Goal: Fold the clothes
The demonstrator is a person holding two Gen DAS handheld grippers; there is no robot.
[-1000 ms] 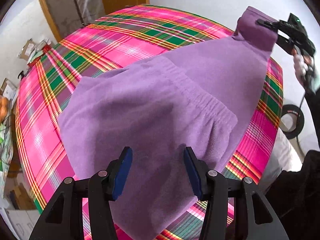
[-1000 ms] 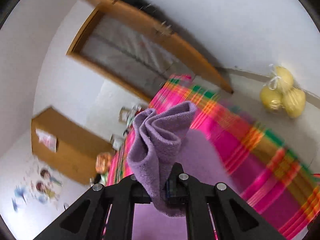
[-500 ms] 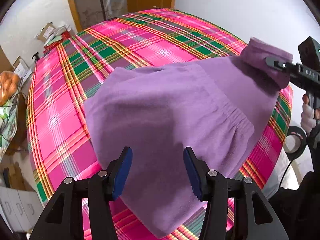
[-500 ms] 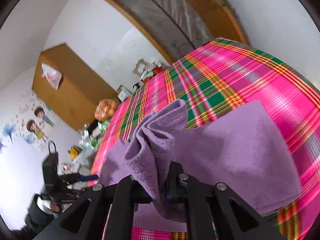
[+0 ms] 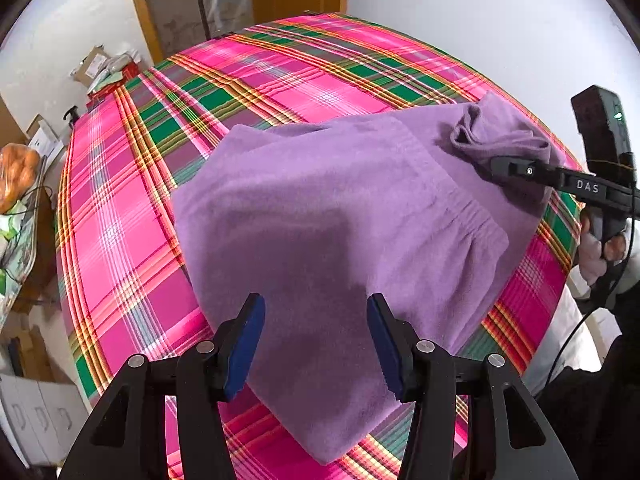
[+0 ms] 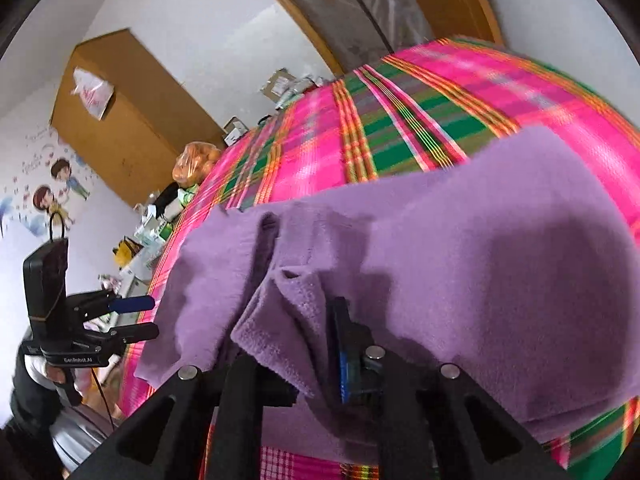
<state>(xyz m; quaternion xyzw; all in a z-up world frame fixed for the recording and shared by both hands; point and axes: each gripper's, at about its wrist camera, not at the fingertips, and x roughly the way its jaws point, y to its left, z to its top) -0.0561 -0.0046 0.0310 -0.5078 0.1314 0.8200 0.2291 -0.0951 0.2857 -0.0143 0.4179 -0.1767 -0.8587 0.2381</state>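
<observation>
Fold nearly laid: my right gripper, jaws opening, lets purple garment corner bunch down; left gripper wide, empty; next, smooth the fold.

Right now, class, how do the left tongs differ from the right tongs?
The left tongs stand wide open and empty above the purple garment; the right tongs have a bunched fold of it between them and are opening. Both are black with blue pads, over the plaid cloth.
</observation>
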